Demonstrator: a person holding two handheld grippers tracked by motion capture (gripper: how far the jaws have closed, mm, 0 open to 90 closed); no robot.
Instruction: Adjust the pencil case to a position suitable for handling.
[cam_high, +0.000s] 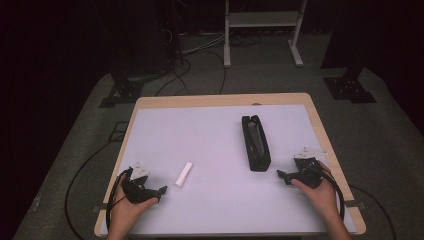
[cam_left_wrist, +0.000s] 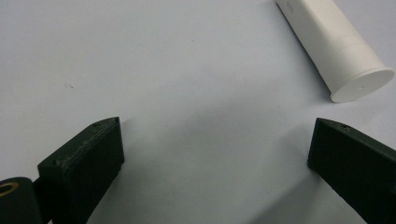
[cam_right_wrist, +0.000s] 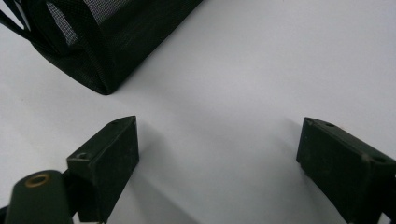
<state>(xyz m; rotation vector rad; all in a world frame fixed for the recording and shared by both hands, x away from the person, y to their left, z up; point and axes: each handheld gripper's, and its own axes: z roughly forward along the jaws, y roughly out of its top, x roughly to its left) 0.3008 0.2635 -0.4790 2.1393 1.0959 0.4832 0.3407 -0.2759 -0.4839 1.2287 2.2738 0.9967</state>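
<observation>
A small white tube (cam_high: 183, 174) lies on the white mat, left of centre; in the left gripper view its capped end (cam_left_wrist: 336, 49) sits beyond the right jaw. A long black mesh pouch (cam_high: 255, 142) lies right of centre, and its end (cam_right_wrist: 98, 37) fills the upper left of the right gripper view. My left gripper (cam_high: 161, 192) rests low at the front left, open, with bare mat (cam_left_wrist: 215, 140) between its jaws. My right gripper (cam_high: 281, 176) rests at the front right, just right of the pouch's near end, open and empty (cam_right_wrist: 219, 144).
The mat covers a wooden table (cam_high: 320, 125) with its edge showing at the back and right. Cables (cam_high: 80, 175) trail on the grey floor to the left. A white stand frame (cam_high: 262, 30) and black bases (cam_high: 350, 87) are behind the table.
</observation>
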